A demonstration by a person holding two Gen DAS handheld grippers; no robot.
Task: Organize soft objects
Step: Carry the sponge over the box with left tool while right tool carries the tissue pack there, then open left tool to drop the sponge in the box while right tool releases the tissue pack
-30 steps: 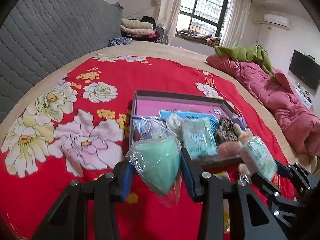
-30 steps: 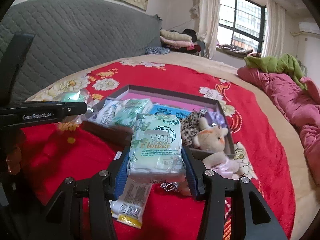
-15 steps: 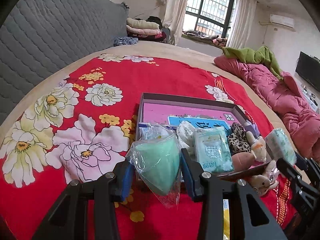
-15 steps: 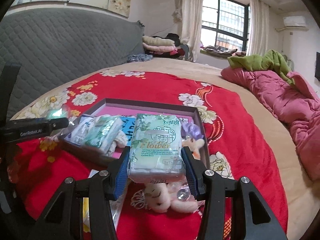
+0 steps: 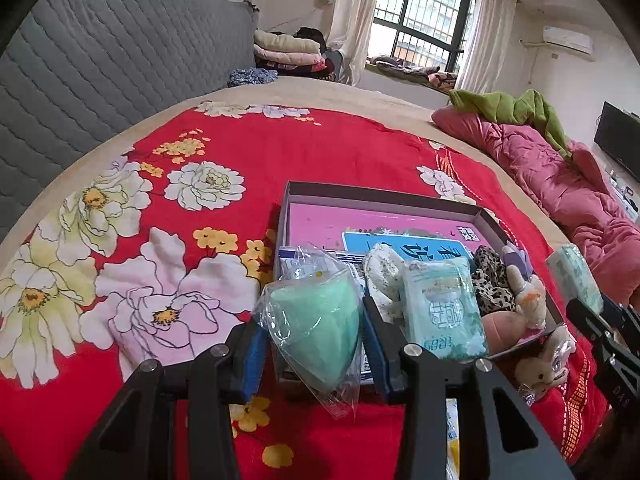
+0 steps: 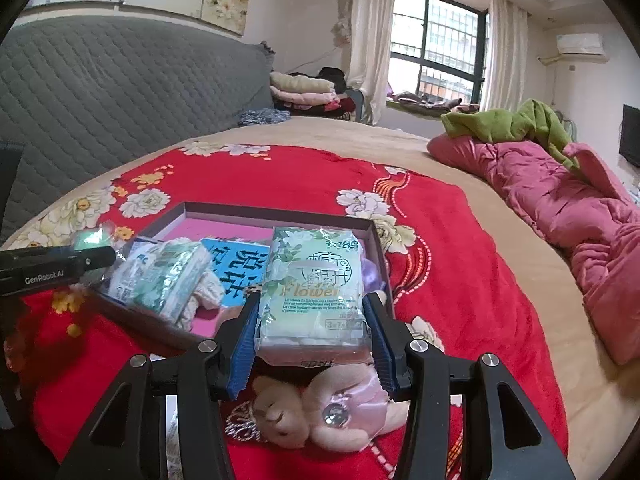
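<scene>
My left gripper (image 5: pixel 312 354) is shut on a green sponge in a clear bag (image 5: pixel 316 332), held over the near left corner of a shallow box (image 5: pixel 384 199) on the red floral blanket. My right gripper (image 6: pixel 312 340) is shut on a "Flower" tissue pack (image 6: pixel 314 292), held above the box's near right corner (image 6: pixel 376 236). The box holds a tissue pack (image 5: pixel 440 312), a leopard-print item (image 5: pixel 490 280), a small plush (image 5: pixel 528 296) and other soft items. A pink plush bear (image 6: pixel 320 416) lies on the blanket outside the box, below my right gripper.
A grey quilted headboard (image 5: pixel 100 72) stands at the left. A pink quilt (image 6: pixel 560 204) with a green garment (image 6: pixel 508 120) lies at the right. Folded clothes (image 5: pixel 288 52) are stacked at the back. A flat packet (image 5: pixel 452 424) lies on the blanket near the box.
Both grippers have drawn back and up from the box with their items still held. The right gripper has moved right, so the pink plush bear now shows below it.
</scene>
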